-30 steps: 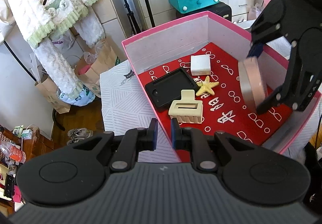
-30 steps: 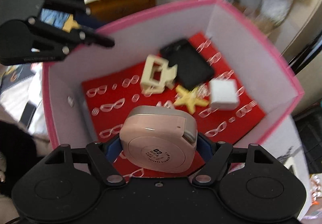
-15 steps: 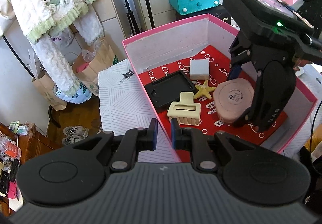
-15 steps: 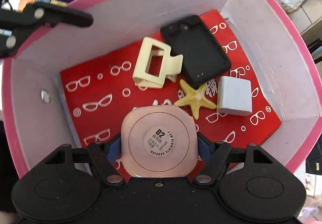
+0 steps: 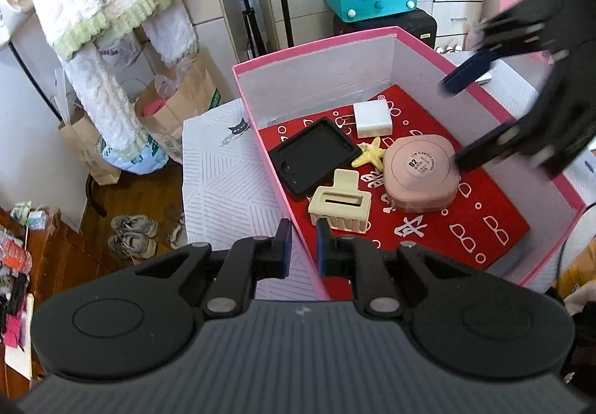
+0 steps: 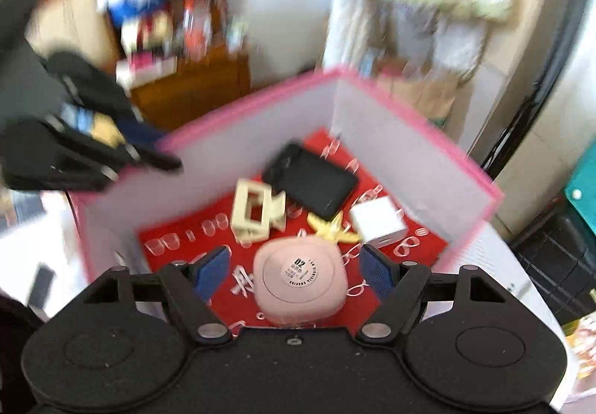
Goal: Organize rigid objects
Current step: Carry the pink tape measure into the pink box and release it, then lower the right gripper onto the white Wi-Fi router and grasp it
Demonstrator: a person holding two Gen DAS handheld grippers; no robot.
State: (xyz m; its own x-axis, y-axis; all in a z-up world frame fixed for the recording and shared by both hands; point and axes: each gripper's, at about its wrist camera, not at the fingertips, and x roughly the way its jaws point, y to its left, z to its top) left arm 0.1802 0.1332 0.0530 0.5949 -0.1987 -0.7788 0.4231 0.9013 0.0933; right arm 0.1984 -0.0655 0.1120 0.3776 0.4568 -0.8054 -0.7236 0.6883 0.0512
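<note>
One pink compact (image 6: 301,280) lying in box (image 6: 257,123), below released right hand-held gripper (image 6: 294,270).

The right gripper (image 5: 469,120) is smeared by motion in the left wrist view and cut by the right edge; the right wrist view is blurred throughout, its shelf clutter (image 6: 156,23) unreadable. The small print on the pink compact (image 5: 421,172) is too fine to read

Bright daylight floods both fisheye views, bending lines at the edges. The right-wrist view is smeared with motion blur; the left stays mostly sharp.
</note>
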